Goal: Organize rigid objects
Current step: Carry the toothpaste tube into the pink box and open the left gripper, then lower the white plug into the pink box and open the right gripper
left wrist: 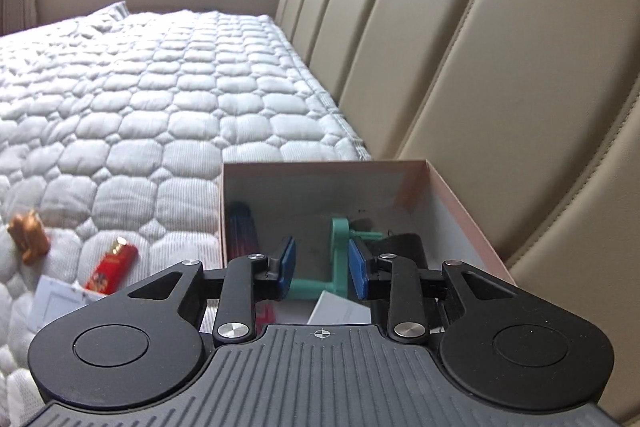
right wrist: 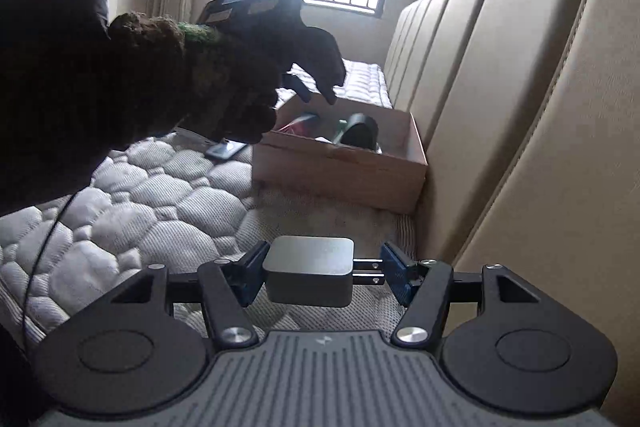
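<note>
Right gripper (right wrist: 316, 273) clamps a grey rounded-square charger plug (right wrist: 309, 275) (prongs against right pad), near the quilt. Left gripper (left wrist: 322, 265) open, empty, over open cardboard box (left wrist: 460, 203) holding teal plastic bracket (left wrist: 340, 247), black cylinder (left wrist: 404, 247).

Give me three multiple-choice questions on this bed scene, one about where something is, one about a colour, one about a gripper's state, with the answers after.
1. Where does the cardboard box stand?
A. on the floor
B. on the quilted mattress against the beige headboard
C. on a shelf

2. What colour is the lighter on the mattress?
A. red
B. white
C. black

3. What is the right gripper doing?
A. hanging open, holding nothing
B. gripping the box wall
C. gripping a grey charger plug

Answers: 1 B, the box sits on the quilt beside the padded panels. 2 A, its body is red. 3 C, the plug sits clamped between the blue pads.
</note>
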Demonstrator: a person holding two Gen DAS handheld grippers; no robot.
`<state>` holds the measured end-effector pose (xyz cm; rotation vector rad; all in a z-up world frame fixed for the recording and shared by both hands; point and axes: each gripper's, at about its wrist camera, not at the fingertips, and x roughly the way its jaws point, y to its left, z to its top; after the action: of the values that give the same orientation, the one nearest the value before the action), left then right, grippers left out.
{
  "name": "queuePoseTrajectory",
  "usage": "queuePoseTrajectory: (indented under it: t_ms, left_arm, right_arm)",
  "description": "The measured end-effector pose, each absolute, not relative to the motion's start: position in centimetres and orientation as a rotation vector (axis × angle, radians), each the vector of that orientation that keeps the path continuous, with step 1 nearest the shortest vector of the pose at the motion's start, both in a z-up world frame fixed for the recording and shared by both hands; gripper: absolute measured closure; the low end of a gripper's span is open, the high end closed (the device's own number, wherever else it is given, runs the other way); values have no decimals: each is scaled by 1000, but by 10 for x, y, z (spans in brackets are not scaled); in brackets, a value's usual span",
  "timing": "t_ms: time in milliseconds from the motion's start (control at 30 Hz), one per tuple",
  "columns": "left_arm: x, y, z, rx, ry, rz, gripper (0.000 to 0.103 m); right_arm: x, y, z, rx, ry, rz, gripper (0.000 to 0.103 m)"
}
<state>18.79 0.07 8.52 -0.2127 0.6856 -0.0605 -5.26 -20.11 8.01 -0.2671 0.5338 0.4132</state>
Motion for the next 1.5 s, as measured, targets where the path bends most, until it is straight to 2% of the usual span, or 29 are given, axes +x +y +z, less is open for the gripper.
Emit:
queuePoseTrajectory:
  t_ms: [533,867,900,967,1033,1233,1500]
  left_arm:
    - [29,60,75,-279,677,-170,71]
    - [-38,119,61,-320,689,-94,71]
    - [-42,125,58,-330,696,-82,71]
    - [-48,135,54,-340,709,-59,71]
    - [-51,146,48,-351,717,-44,72]
    - [-35,155,34,-369,728,-25,72]
    - [19,163,41,-377,695,-10,71]
  right_arm:
    - [-17,-190,73,-236,624,372,42]
    - [91,-149,133,-143,571,263,42]
    - [108,-142,140,-134,554,253,41]
    - [137,-134,149,-101,562,272,25]
    - [154,-134,155,-47,593,232,24]
    - [118,-148,143,-29,596,265,24]
    - [39,-137,71,-229,645,333,22]
